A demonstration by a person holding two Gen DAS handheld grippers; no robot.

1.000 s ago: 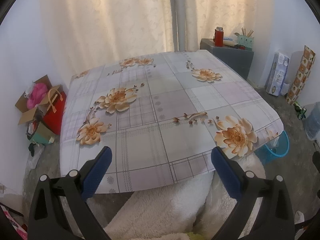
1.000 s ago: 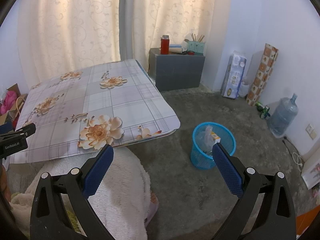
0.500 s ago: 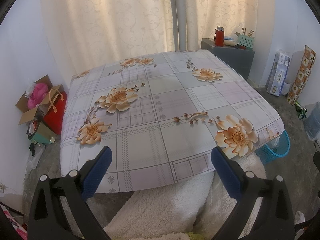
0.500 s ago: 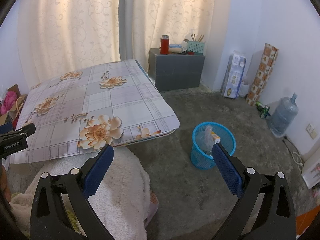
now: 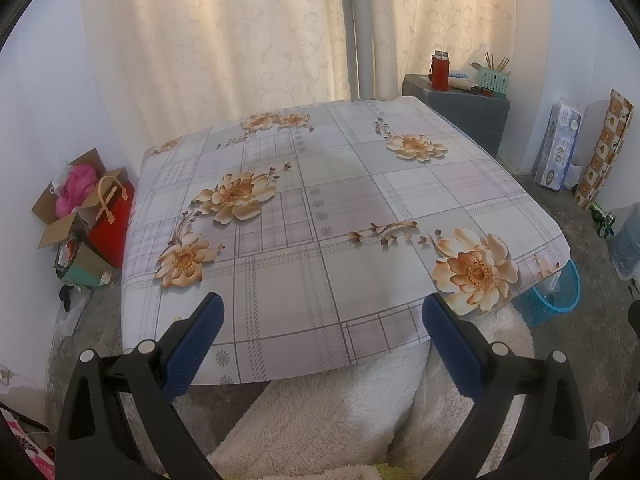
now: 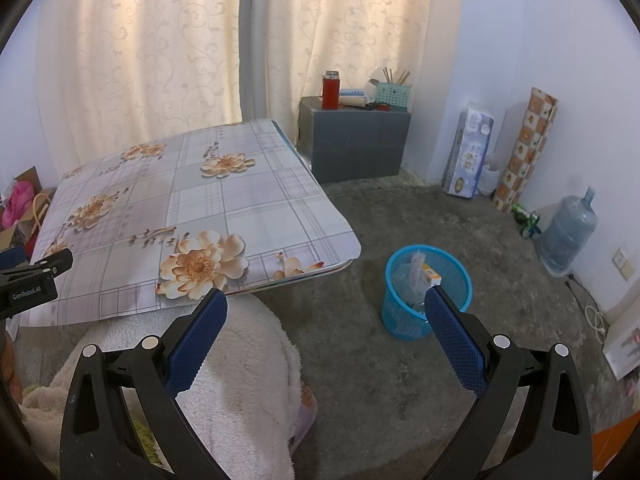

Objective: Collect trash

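Observation:
A low table with a floral plaid cloth (image 5: 320, 208) fills the left wrist view, and nothing lies on its top. My left gripper (image 5: 322, 318) hangs open over the table's near edge with nothing between its blue fingers. A blue mesh waste basket (image 6: 426, 292) stands on the concrete floor to the right of the table (image 6: 200, 208), holding a small yellow-and-white box and clear wrappers. My right gripper (image 6: 326, 320) is open and empty above the floor, its right finger in front of the basket. The basket (image 5: 554, 296) peeks out past the table's right corner.
A person's legs in a fluffy white garment (image 6: 240, 368) sit under the table's near edge. A grey cabinet (image 6: 356, 140) with a red flask stands by the curtains. Boxes and a red bag (image 5: 84, 216) crowd the left wall. A water jug (image 6: 568, 236) and tissue pack (image 6: 468, 156) line the right wall.
The left wrist view has drifted very slightly. Both grippers remain open and empty, and the right view is nearly unchanged.

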